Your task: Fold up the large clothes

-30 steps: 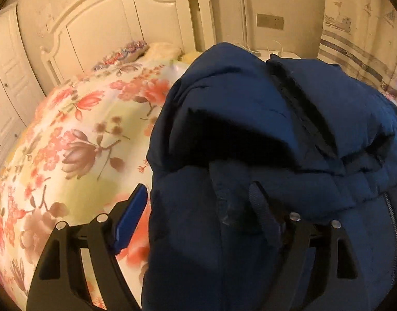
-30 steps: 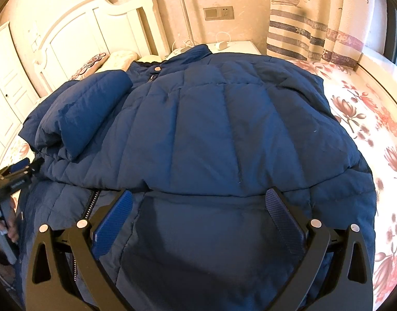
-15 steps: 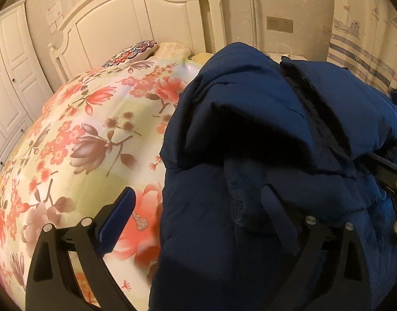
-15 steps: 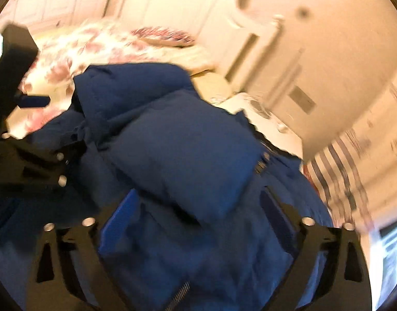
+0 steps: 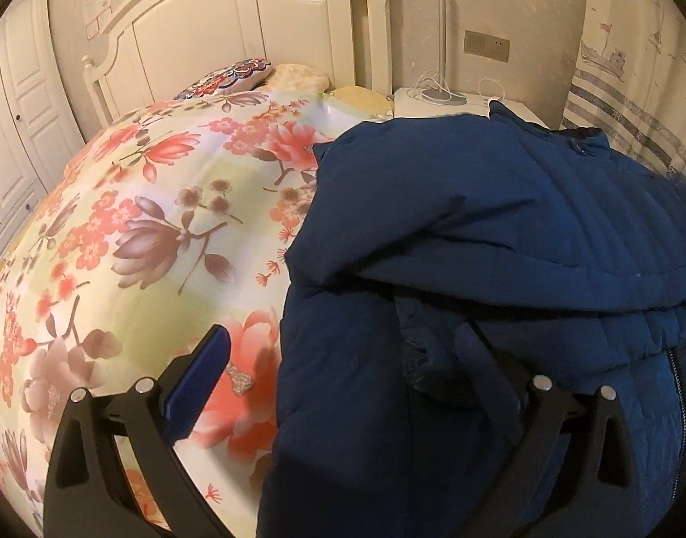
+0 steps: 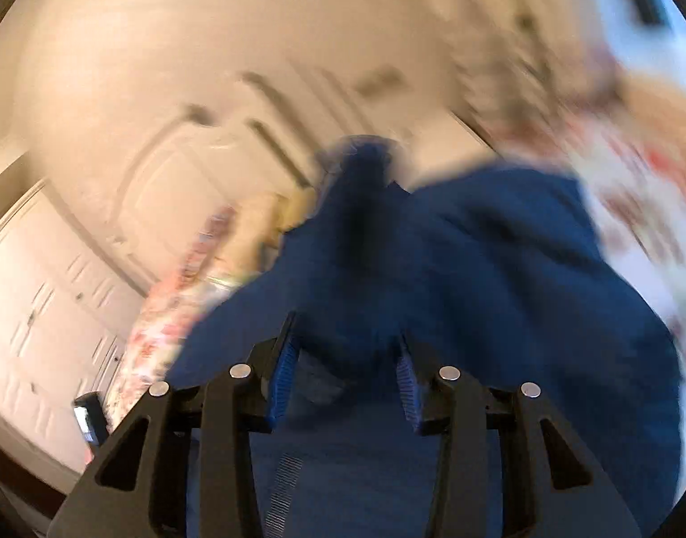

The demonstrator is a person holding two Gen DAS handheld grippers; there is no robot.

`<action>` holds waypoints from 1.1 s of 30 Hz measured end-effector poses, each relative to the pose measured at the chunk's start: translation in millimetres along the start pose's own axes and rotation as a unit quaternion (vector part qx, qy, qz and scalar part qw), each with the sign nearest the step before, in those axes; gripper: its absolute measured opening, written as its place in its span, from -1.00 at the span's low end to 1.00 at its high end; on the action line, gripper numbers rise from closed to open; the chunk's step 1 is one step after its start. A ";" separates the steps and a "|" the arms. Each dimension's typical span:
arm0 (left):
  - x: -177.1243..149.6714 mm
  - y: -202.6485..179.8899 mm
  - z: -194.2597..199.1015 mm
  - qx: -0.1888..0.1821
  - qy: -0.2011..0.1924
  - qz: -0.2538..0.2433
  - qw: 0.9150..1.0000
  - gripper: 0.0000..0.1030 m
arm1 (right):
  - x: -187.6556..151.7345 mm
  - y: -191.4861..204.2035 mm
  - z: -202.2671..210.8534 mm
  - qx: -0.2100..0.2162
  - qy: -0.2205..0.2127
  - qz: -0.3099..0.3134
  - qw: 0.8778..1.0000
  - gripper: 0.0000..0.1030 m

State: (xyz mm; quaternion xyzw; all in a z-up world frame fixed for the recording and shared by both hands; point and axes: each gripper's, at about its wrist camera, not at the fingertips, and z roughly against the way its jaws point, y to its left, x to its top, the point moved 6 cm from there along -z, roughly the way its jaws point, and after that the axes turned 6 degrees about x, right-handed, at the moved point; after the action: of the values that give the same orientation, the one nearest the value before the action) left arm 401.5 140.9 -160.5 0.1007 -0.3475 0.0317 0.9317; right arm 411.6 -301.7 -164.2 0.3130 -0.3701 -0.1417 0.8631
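A large navy padded jacket [image 5: 499,233] lies partly folded on the floral bedspread [image 5: 132,233], filling the right half of the left wrist view. My left gripper [image 5: 343,372] is open at the jacket's near left edge; its left finger is over the bedspread, its right finger over the dark fabric. In the blurred right wrist view the jacket [image 6: 477,269] bunches between the fingers of my right gripper [image 6: 343,372], whose jaws stand narrowed around a fold of it. Whether the pads truly pinch the fabric is unclear.
A white headboard [image 5: 235,13] and pillows [image 5: 235,74] stand at the bed's far end. A white nightstand [image 5: 455,101] with cables sits by the wall, a striped curtain [image 5: 634,103] to the right. White wardrobe doors [image 5: 11,134] are on the left.
The right gripper swung fast, narrowed its jaws over the jacket, and its view blurred. The left gripper drew back a little, showing more bedspread. The jacket's top layer has flattened.
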 end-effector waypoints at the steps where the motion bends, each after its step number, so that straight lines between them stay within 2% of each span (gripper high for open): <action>1: -0.1 -0.1 0.1 0.001 0.000 0.000 1.000 0.95 | -4.3 -11.9 -3.1 0.024 0.014 -0.029 0.999 -0.17; 2: -0.2 -0.2 0.3 0.003 -0.001 -0.001 1.000 0.95 | -6.8 -16.8 -3.3 0.043 0.015 -0.046 0.998 -0.06; 4: 0.1 0.3 0.0 0.005 -0.001 -0.002 1.000 0.96 | -4.9 -15.5 -0.8 0.043 0.006 -0.042 0.998 0.12; 6: 0.2 0.3 0.0 0.007 -0.001 -0.003 1.000 0.96 | -3.2 -10.1 -1.8 0.042 0.001 -0.033 0.999 0.20; 8: 0.2 0.6 -0.4 0.007 -0.001 -0.002 1.000 0.96 | -2.5 -6.8 -6.1 0.034 0.003 -0.022 0.999 0.20; 9: 0.2 0.4 -0.3 0.007 -0.001 -0.002 1.000 0.96 | -4.1 -6.0 -7.5 0.032 0.006 -0.015 0.999 0.16; 10: 0.1 0.4 -0.3 0.007 -0.001 -0.002 1.000 0.96 | -6.1 -5.4 -6.5 0.027 0.007 -0.008 1.000 -0.22; 11: 0.1 0.4 -0.3 0.007 -0.001 -0.003 1.000 0.96 | -8.3 -2.2 -2.0 0.027 0.003 -0.001 1.000 -0.34; 13: 0.3 0.5 -0.5 0.007 -0.001 -0.003 1.000 0.96 | -9.0 9.3 12.5 0.028 -0.015 0.021 0.999 -0.46; 15: 0.2 0.6 -0.7 0.007 -0.001 -0.003 1.000 0.96 | -13.3 20.6 27.1 0.017 -0.021 0.039 0.999 -0.47; 17: 0.2 0.7 -0.7 0.004 0.000 -0.001 1.000 0.96 | -20.7 23.0 30.8 -0.011 -0.015 0.051 0.999 -0.47; 19: -0.2 1.2 -1.3 0.001 0.001 0.001 1.000 0.96 | -23.8 6.7 21.5 -0.036 0.001 0.045 0.998 -0.47; 21: -0.5 1.7 -1.7 -0.002 0.003 0.004 1.000 0.96 | -27.7 -16.2 11.2 -0.040 0.019 0.009 0.999 -0.45; 23: -0.8 2.0 -1.8 -0.004 0.003 0.005 1.000 0.96 | -31.1 -21.1 11.4 -0.045 0.033 -0.002 0.998 -0.40; 25: -0.9 2.6 -2.2 -0.006 0.004 0.007 1.000 0.96 | -32.5 -17.8 21.5 -0.075 0.037 0.003 0.997 -0.27; 26: -0.8 3.0 -2.8 -0.007 0.005 0.007 1.000 0.96 | -31.7 -14.1 32.0 -0.092 0.024 0.005 0.995 -0.20; 28: -1.0 2.9 -3.0 -0.008 0.005 0.008 1.000 0.96 | -22.5 -0.5 55.3 -0.126 -0.035 0.037 0.991 -0.20; 29: -1.0 3.0 -3.0 -0.007 0.005 0.007 1.000 0.96 | -16.2 12.7 63.4 -0.142 -0.061 0.076 0.985 -0.19; 31: -1.1 3.1 -2.9 -0.006 0.004 0.007 1.000 0.96 | -8.7 34.3 63.2 -0.157 -0.075 0.135 0.975 -0.19; 33: -1.1 3.9 -2.9 -0.006 0.004 0.007 1.000 0.96 | -4.3 52.1 47.1 -0.153 -0.064 0.182 0.969 -0.19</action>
State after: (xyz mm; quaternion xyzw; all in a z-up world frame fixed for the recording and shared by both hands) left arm 402.0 145.3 -162.7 0.0928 -0.3448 0.0361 0.9334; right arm 375.0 -280.3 -108.0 0.0949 -0.4496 -0.0572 0.8863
